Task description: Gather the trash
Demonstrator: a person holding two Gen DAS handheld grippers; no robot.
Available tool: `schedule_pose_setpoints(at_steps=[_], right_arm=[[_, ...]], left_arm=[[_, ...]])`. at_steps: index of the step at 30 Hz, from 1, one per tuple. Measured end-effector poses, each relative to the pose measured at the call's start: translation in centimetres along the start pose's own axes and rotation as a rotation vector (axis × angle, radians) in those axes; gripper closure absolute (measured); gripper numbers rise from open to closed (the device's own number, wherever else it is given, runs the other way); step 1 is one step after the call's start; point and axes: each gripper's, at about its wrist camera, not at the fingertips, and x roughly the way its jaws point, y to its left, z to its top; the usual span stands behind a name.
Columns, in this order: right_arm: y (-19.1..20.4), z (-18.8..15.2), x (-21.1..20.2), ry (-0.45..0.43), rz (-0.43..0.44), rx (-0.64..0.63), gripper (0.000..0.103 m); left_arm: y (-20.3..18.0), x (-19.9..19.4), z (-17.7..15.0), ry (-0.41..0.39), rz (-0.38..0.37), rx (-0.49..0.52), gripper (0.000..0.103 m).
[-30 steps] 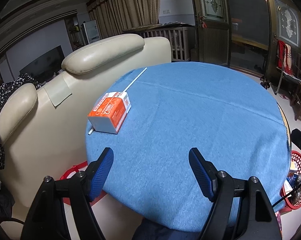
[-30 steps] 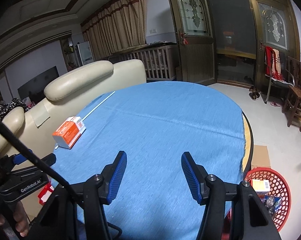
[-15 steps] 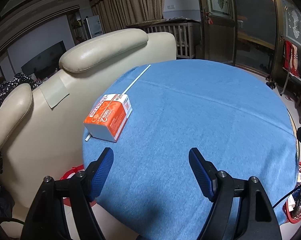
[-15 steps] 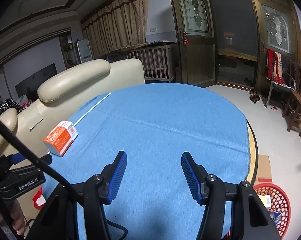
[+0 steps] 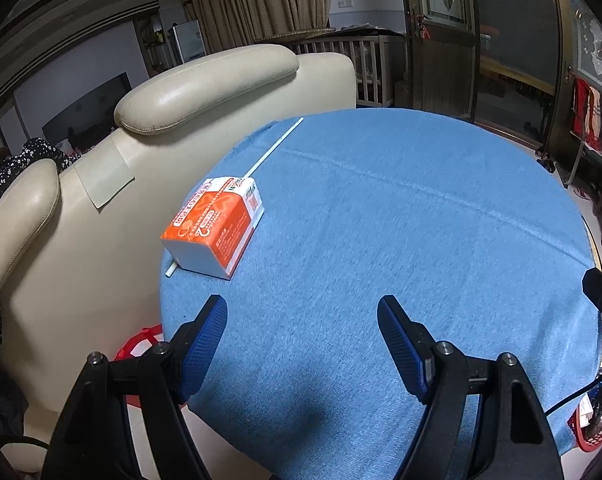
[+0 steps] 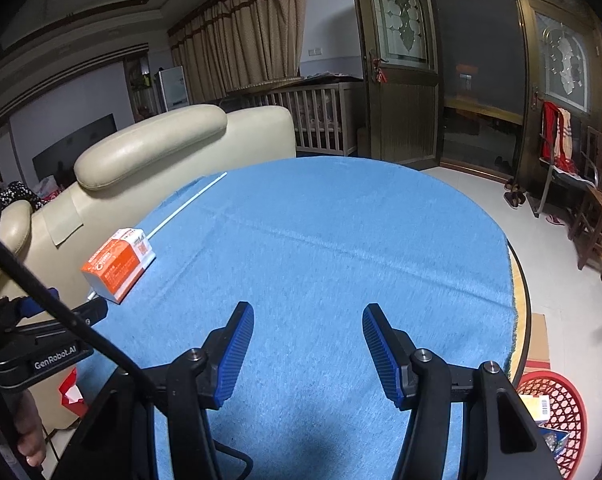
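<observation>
Both my claws, left claw (image 5: pixel 301 336) & right claw (image 6: pixel 307 344), gape wide w/ nothing in them. Orange box (image 5: pixel 215 226) lies at the worktop (image 5: pixel 421 220) left edge on a white stick (image 5: pixel 275 146); red basket (image 6: pixel 557 396) sits on the floor at right. I'd judge pickup stage: left claw needs to straddle the box.

Black tongs (image 5: pixel 302 322), ribbed blue pads (image 6: pixel 237 354), silver screws, "GenRobot.AI" lettering

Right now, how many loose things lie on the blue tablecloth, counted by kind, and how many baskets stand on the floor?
Orange and white box: 1
Thin white stick, passing under the box: 1
Red basket on the floor, with items inside: 1
Total: 3
Both grippers hover empty over the tablecloth, jaws apart.
</observation>
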Motion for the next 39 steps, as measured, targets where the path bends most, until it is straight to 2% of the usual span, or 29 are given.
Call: schedule_pose_setpoints(at_steps=[22, 39], right_arm=[[-2.8, -1.1, 1.4, 0.018, 0.016, 0.064, 0.042], [-6.3, -1.6, 0.3, -0.005, -0.009, 0.129, 0.042]], left_arm=[[-2.7, 0.7, -0.1, 0.035, 0.041, 0.042, 0.025], [-6.1, -0.6, 0.5, 0.008, 0.038, 0.102, 0.025]])
